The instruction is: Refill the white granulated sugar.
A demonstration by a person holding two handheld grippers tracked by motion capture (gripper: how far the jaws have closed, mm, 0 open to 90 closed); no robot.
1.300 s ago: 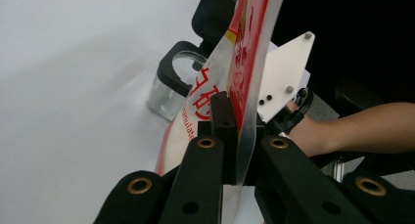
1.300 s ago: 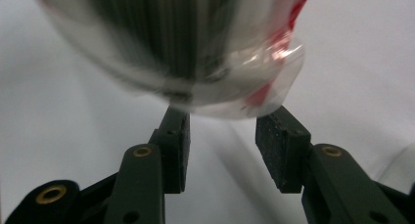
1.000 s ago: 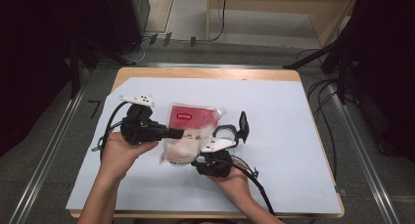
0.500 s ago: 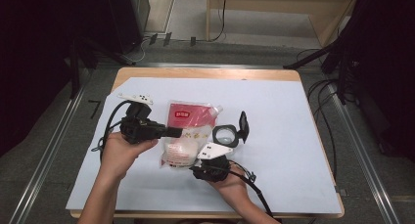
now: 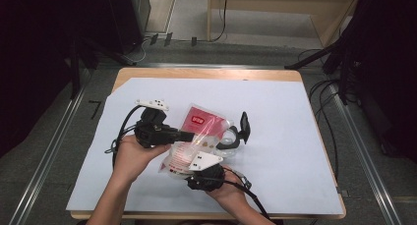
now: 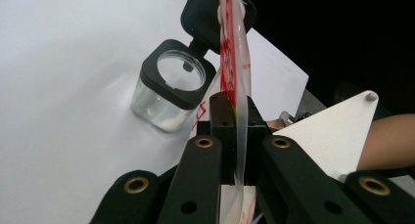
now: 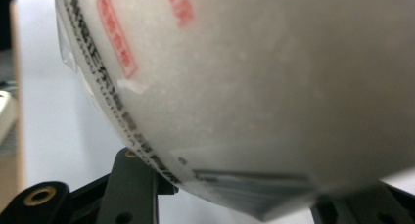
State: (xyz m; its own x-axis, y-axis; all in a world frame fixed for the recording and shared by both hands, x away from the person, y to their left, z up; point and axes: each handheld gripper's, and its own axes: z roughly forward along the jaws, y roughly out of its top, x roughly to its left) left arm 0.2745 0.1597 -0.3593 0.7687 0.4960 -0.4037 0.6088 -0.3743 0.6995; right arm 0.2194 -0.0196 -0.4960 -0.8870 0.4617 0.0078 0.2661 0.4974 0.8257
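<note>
A clear plastic bag (image 5: pixel 196 131) with a red label and white grains hangs tilted between my two grippers. My left gripper (image 5: pixel 189 135) is shut on the bag's thin edge (image 6: pixel 234 77), which stands upright between its jaws (image 6: pixel 234 121). My right gripper (image 5: pixel 189 167) holds the bag's full lower end (image 7: pixel 254 87). Its jaws stand wide around the bulge and have just been opening a little, with the bag still between them. A clear square jar (image 5: pixel 229 138) with its black flip lid (image 5: pixel 244 126) raised stands just right of the bag; the left gripper view shows the jar (image 6: pixel 169 94) with a little white in it.
A white sheet (image 5: pixel 295 136) covers the wooden table (image 5: pixel 206 73), with bare room to the right and at the back. Cables trail from both grippers toward the table's near edge. Dark equipment and floor cables (image 5: pixel 324 87) surround the table.
The right gripper has drawn back toward the person and slightly right, taking the bag's lower end with it. The left gripper has stayed in place on the bag's edge.
</note>
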